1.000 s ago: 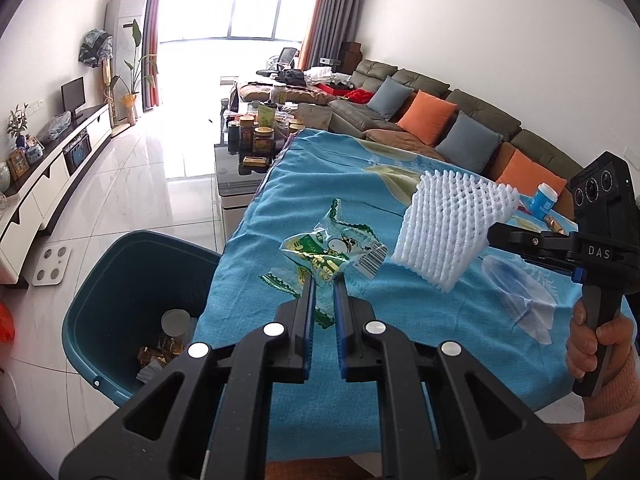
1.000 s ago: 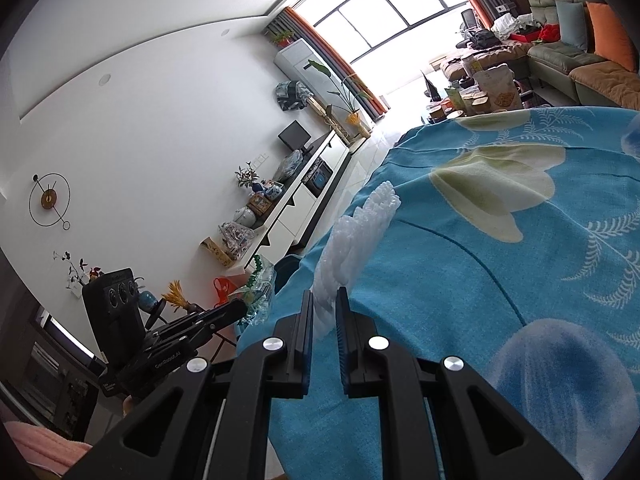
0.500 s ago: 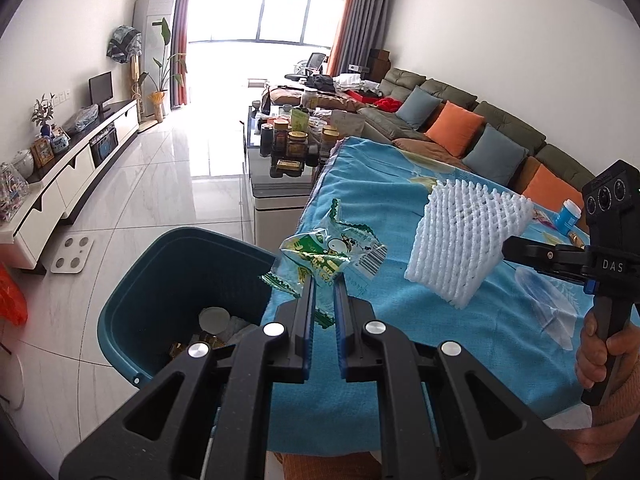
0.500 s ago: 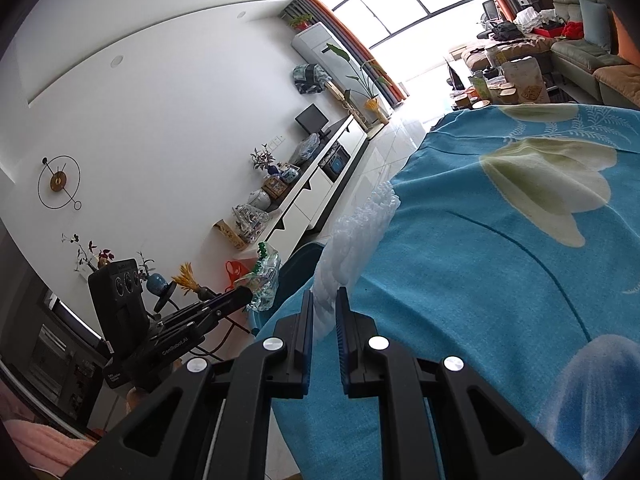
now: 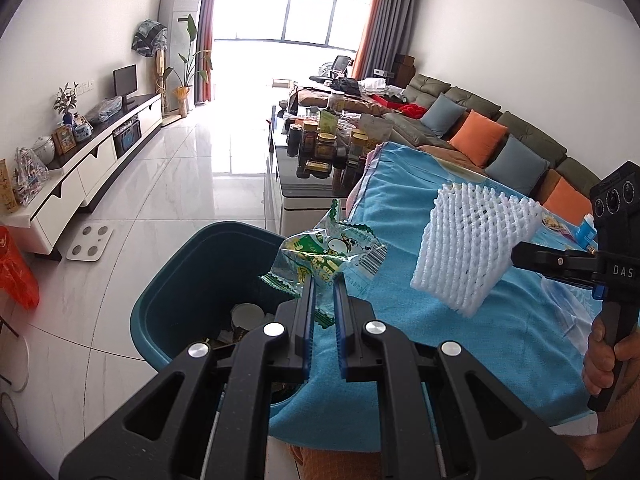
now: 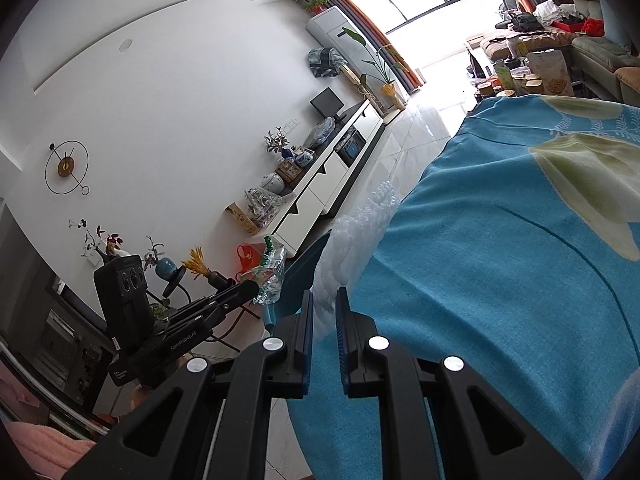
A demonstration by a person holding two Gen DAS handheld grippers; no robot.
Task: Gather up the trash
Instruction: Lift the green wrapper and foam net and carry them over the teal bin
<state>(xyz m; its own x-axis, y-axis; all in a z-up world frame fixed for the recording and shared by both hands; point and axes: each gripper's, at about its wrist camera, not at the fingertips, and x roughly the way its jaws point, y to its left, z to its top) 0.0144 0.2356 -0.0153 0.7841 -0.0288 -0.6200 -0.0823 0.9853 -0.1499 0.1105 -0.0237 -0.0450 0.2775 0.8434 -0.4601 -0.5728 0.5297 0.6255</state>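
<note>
- The teal plastic trash bin (image 5: 192,276) stands on the floor below and to the left of the left hand-held gripper (image 5: 324,280), against the edge of the surface. Inside it lie a round pale lid or cup and some darker scraps; what exactly they are cannot be told.
- The left hand-held gripper has its jaws drawn narrow on a crumpled green-and-white printed plastic snack wrapper (image 5: 328,252). The wrapper sticks up past the fingertips, with a barcode on its right flap, and hangs in the air over the near right rim of the bin.
- To the right of that gripper, the right hand-held gripper (image 5: 516,258) is clamped on a white foam mesh fruit sleeve (image 5: 472,248), a flattened net of raised ribs, lifted clear above the blue flower-printed cloth (image 5: 440,328) that covers the surface.
- In the right wrist view the sleeve (image 6: 352,240) runs forward from between the narrow jaws of the right hand-held gripper (image 6: 324,300), with the bin's rim just left of it.
- A hand (image 5: 608,356) grips the right tool's handle at the far right.
- Compared with a second ago, the wrapper has travelled left from above the cloth to above the bin, and the sleeve has followed toward the cloth's left edge; both grips are unchanged.
</note>
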